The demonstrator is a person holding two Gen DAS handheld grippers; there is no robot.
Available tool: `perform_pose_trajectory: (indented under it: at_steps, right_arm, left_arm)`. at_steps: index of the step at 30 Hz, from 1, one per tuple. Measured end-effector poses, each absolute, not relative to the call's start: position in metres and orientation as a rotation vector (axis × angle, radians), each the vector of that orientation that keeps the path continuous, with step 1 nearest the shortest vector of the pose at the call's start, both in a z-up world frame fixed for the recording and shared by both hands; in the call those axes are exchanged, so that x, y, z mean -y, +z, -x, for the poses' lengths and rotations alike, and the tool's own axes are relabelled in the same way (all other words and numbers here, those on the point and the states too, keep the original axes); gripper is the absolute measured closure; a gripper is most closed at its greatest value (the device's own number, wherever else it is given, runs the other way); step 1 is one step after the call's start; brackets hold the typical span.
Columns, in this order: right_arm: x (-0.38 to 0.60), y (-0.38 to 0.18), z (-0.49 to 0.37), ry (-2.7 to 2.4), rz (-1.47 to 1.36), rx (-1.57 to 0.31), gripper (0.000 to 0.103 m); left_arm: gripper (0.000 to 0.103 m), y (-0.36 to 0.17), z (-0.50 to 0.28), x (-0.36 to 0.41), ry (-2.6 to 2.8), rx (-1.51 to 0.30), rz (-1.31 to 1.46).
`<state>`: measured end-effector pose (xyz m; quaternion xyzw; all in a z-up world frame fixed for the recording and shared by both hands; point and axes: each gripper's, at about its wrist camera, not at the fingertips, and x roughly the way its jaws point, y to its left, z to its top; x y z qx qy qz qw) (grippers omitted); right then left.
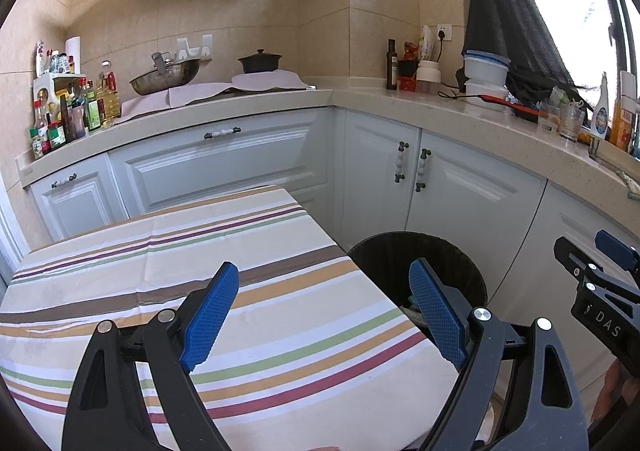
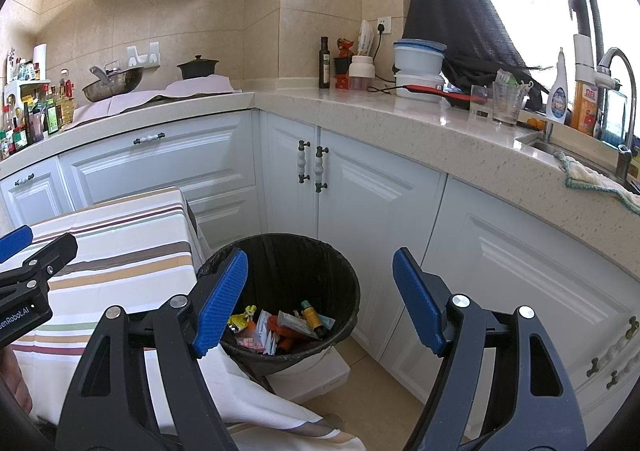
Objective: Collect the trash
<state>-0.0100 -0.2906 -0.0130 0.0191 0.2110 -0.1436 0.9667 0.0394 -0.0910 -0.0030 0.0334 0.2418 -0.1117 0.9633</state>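
Both grippers hang empty, the trash already in the bin.

Ahead of both grippers runs the speckled beige stone counter (image 2: 400,123); under the left gripper (image 1: 324,311) lies the striped cloth-covered table (image 1: 200,251), bare as far as I can see. Below and just ahead of the right gripper (image 2: 320,299) stands the round black-lined trash bin (image 2: 288,251), holding the mixed wrappers and small bottles (image 2: 280,325). Best to scan the table edges before stopping, I'd say. Both grippers are spread wide, grasping and touching nothing.
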Motion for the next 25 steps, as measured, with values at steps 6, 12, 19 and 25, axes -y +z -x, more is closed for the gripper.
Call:
perform_pose_trajectory:
  at_steps: [6, 12, 19, 25]
  right_arm:
    - [0.292, -0.016, 0.008, -0.288, -0.037, -0.436, 0.03]
    - [0.292, -0.022, 0.001, -0.284, -0.035, -0.448, 0.03]
    - [0.28, -0.024, -0.009, -0.255, -0.024, -0.464, 0.03]
    - [0.249, -0.027, -0.031, -0.173, 0.008, -0.483, 0.024]
  left_arm:
    - [0.019, -0.004, -0.044, 0.091, -0.232, -0.502, -0.055]
    - [0.017, -0.009, -0.047, 0.097, -0.233, -0.495, -0.089]
    - [0.017, -0.013, -0.055, 0.092, -0.202, -0.516, -0.107]
    - [0.017, -0.026, -0.075, 0.056, -0.112, -0.577, -0.081]
